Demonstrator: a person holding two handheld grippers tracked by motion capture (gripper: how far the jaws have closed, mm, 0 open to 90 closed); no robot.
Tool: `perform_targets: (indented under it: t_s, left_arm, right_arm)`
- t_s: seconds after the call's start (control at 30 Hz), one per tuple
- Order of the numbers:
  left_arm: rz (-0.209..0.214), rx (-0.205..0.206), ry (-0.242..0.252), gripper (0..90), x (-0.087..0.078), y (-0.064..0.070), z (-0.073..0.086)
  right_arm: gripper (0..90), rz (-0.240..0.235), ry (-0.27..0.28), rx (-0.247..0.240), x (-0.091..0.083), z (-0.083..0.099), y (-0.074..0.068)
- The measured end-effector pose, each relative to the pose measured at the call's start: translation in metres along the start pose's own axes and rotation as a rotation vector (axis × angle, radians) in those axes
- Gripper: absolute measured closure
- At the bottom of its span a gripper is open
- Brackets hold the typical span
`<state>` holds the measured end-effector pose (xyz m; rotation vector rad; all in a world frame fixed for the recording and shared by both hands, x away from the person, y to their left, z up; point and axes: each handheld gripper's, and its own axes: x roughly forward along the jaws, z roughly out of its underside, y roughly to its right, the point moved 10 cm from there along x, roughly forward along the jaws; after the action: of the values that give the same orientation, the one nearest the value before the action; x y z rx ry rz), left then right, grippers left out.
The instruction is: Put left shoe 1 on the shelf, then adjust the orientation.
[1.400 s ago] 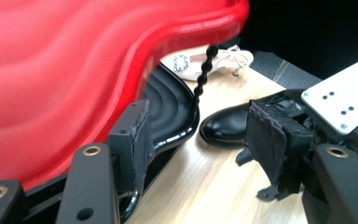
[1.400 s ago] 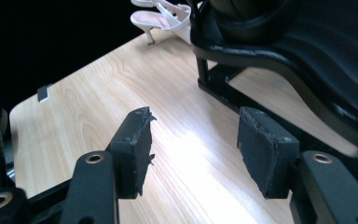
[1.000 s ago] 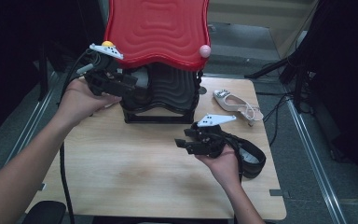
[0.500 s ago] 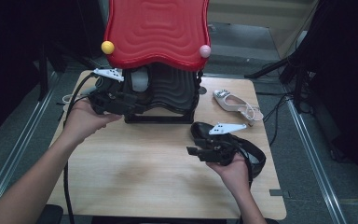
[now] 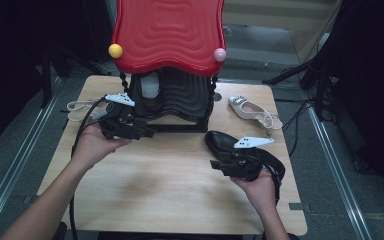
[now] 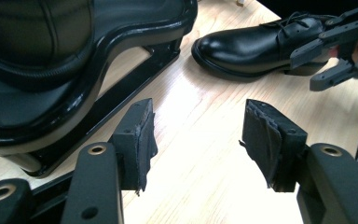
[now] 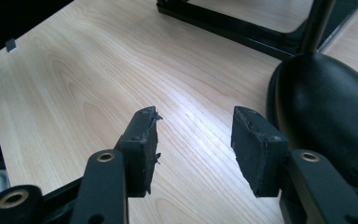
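Compared with half a second ago, the left gripper [image 5: 145, 133] has dropped away from the black shoe rack [image 5: 177, 100] and now hangs low over the wooden table [image 5: 170, 195], just in front of the rack's base. Its jaws stand apart with nothing between them, as the left gripper view shows. The right gripper [image 5: 217, 162] has slid a little nearer the person and sits right beside the black leather shoe [image 5: 220, 142], its jaws also spread wide and empty. That shoe lies on the table at the right, toe pointing toward the rack, in much the same spot as before. A white sandal [image 5: 252, 111] rests farther back on the right, unmoved. The red wavy top [image 5: 167, 32] looms over the rack.
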<state>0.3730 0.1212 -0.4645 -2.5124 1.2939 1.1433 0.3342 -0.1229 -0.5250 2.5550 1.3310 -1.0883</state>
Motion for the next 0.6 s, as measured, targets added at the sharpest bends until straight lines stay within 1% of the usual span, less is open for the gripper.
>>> perform_targets:
  t_s: [0.03,0.1,0.13,0.2,0.27,0.5,0.57,0.6]
  left_arm:
    - [0.004,-0.002,-0.002,45.5,0.002,0.001,0.003]
    - [-0.003,-0.001,-0.010,45.9,0.007,0.000,0.011]
    - [-0.003,-0.001,-0.013,46.1,0.008,0.000,0.014]
    - [0.008,-0.010,-0.015,46.3,0.011,0.000,0.020]
    - [0.003,-0.017,-0.020,46.3,0.014,-0.001,0.026]
    - [-0.007,-0.020,-0.034,47.0,0.021,-0.003,0.040]
    - [0.007,-0.023,-0.025,47.1,0.023,-0.002,0.043]
    - [0.005,-0.022,-0.028,47.2,0.024,-0.002,0.045]
  right_arm:
    - [51.7,0.003,0.001,0.005,-0.001,0.000,0.001]
    - [51.2,0.005,0.004,0.006,-0.003,0.001,0.003]
    - [50.9,0.009,0.004,0.014,-0.004,0.001,0.005]
    - [50.2,0.013,0.006,0.013,-0.005,0.002,0.008]
    - [50.1,0.019,0.002,0.014,-0.006,0.003,0.011]
    - [50.7,0.034,-0.008,0.017,-0.011,0.008,0.017]
    - [50.8,0.043,-0.012,0.015,-0.013,0.010,0.019]
    - [50.8,0.044,-0.012,0.013,-0.015,0.011,0.020]
